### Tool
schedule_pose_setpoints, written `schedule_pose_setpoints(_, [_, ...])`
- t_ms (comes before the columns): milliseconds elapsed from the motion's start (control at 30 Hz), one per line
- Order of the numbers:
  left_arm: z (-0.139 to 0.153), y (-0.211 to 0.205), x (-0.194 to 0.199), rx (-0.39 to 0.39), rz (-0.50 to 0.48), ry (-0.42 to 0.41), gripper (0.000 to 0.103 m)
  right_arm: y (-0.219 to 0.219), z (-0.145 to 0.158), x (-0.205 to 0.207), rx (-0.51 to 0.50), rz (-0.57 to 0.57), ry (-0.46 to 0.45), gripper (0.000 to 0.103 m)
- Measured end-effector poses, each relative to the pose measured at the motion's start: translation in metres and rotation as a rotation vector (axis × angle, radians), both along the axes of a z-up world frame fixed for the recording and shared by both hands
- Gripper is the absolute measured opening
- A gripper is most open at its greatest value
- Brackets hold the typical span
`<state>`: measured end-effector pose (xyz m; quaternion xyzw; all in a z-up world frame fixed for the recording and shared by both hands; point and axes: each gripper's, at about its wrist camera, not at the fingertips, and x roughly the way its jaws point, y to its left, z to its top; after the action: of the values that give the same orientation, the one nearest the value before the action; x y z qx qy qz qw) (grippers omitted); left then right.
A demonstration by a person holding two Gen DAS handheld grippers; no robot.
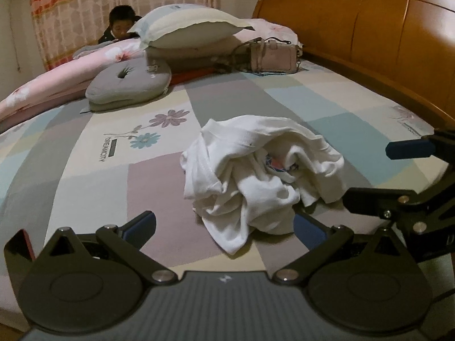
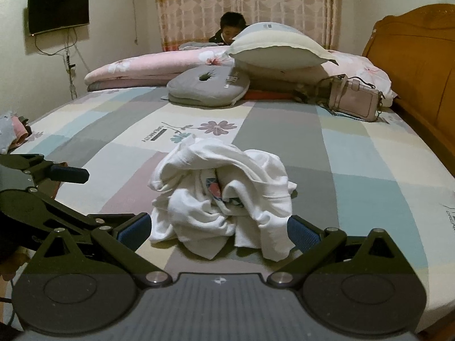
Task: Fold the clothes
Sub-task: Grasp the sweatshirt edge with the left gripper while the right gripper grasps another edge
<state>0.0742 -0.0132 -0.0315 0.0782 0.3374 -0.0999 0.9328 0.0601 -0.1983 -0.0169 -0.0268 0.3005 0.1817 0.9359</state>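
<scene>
White garment in a heap on the bed, both my grippers spread wide and empty.

The crumpled white garment (image 1: 256, 182) lies mid-bed on the patchwork sheet (image 1: 113, 187), nearer the side edge I work from than the far edge, where a grey cushion (image 1: 128, 85), a pillow (image 1: 187, 25) and a pink handbag (image 1: 274, 56) sit. My left gripper (image 1: 224, 227) has its fingers fully apart, holding nothing, with the cloth's near folds just ahead. My right gripper (image 2: 219, 230) is equally wide and empty, its blue pads (image 2: 303, 237) flanking the heap's near edge; whether they touch it I cannot tell.
</scene>
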Motion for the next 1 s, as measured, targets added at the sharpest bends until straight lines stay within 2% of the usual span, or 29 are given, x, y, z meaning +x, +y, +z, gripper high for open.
schedule_pose_setpoints(167, [-0.007,0.004,0.020,-0.007,-0.006,0.046,0.102,-0.005,-0.008,0.015,0.021,-0.023,0.030,0.103])
schedule_pose_setpoints(367, [-0.015,0.009,0.048,0.059,0.037,0.046,0.102,-0.004,-0.015,0.033,-0.002,-0.025,0.051,0.103])
schedule_pose_setpoints(567, [-0.016,0.020,0.080,0.011,0.067,0.047,0.102,-0.009,-0.021,0.051,0.014,-0.053,0.071,0.103])
schedule_pose_setpoints(900, [-0.037,0.048,0.108,0.113,0.169,0.062,0.102,-0.012,-0.030,0.065,0.011,-0.058,0.081,0.103])
schedule_pose_setpoints(1000, [-0.037,0.051,0.107,0.083,0.154,0.066,0.102,-0.010,-0.032,0.070,-0.005,-0.041,0.071,0.103])
